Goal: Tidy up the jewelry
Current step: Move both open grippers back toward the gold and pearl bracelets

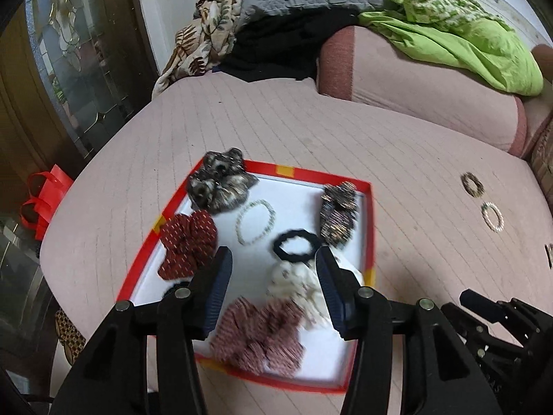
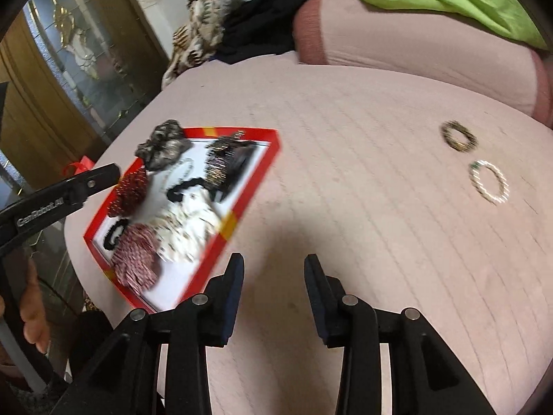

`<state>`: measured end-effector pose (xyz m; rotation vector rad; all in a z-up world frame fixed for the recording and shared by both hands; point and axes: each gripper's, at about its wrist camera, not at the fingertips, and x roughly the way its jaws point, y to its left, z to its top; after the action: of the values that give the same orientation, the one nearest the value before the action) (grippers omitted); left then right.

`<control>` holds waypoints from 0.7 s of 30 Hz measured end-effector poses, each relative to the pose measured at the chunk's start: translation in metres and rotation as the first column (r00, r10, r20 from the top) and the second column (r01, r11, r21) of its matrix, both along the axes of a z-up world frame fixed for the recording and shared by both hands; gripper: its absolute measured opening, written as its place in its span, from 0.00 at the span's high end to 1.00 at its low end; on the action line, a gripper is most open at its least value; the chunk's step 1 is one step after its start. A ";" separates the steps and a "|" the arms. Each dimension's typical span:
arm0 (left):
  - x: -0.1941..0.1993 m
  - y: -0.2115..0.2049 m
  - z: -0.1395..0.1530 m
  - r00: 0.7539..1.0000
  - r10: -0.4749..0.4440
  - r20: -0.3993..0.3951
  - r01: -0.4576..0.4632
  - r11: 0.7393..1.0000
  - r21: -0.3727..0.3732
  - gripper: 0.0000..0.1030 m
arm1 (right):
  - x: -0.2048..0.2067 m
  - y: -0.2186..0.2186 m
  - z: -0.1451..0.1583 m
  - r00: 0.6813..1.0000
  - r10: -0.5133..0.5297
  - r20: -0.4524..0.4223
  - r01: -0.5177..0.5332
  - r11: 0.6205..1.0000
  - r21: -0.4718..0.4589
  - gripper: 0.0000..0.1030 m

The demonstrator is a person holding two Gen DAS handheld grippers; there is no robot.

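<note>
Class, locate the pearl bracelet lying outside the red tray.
The pearl bracelet lies on the pink bedspread, right of the tray, just below the dark beaded bracelet.

"genrobot.ai" on left gripper (image 2: 103, 176)

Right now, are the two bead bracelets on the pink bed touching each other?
Apart. The right wrist view shows pink bedding between the dark beaded bracelet and the pearly white one.

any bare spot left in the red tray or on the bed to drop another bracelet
The red tray is crowded. One small white patch remains between the red dotted scrunchie, pearl bracelet and cream scrunchie. The pink bedspread is bare between the tray and the two loose bracelets.
</note>
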<state>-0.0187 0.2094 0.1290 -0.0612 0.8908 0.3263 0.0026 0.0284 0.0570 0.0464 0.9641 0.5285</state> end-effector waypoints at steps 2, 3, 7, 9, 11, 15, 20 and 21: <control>-0.005 -0.011 0.001 1.000 -0.011 0.000 0.011 1.000 -0.005 0.52 | -0.005 -0.012 0.000 1.000 -0.025 0.001 0.025 1.000 -0.005 0.61; -0.007 -0.017 0.000 1.000 -0.020 -0.001 0.020 1.000 -0.008 0.52 | -0.008 -0.019 0.000 0.999 -0.039 0.000 0.039 0.999 -0.005 0.61; -0.013 -0.045 -0.001 0.997 -0.070 -0.011 0.070 0.998 -0.004 0.51 | -0.014 -0.041 -0.001 0.996 -0.089 -0.006 0.089 0.996 -0.013 0.60; -0.016 -0.059 -0.003 0.995 -0.098 -0.019 0.098 0.995 0.000 0.51 | -0.019 -0.052 -0.002 0.994 -0.111 -0.007 0.110 0.994 -0.011 0.60; -0.019 -0.071 -0.004 0.992 -0.121 -0.025 0.121 0.993 0.000 0.51 | -0.022 -0.060 -0.001 0.991 -0.131 -0.002 0.131 0.991 -0.015 0.60; -0.024 -0.091 -0.008 0.986 -0.162 -0.038 0.162 0.987 0.000 0.51 | -0.029 -0.078 0.000 0.986 -0.167 0.011 0.167 0.986 -0.027 0.59; -0.029 -0.107 -0.009 0.981 -0.189 -0.047 0.190 0.982 0.006 0.51 | -0.034 -0.092 -0.003 0.978 -0.207 0.017 0.208 0.977 -0.054 0.57; -0.029 -0.109 -0.010 0.980 -0.194 -0.050 0.194 0.981 0.006 0.51 | -0.034 -0.095 -0.004 0.977 -0.214 0.016 0.215 0.975 -0.060 0.57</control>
<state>-0.0478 0.1002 0.1193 0.0435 0.9355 0.1508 -0.0319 -0.0664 0.0526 0.0920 0.9525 0.2997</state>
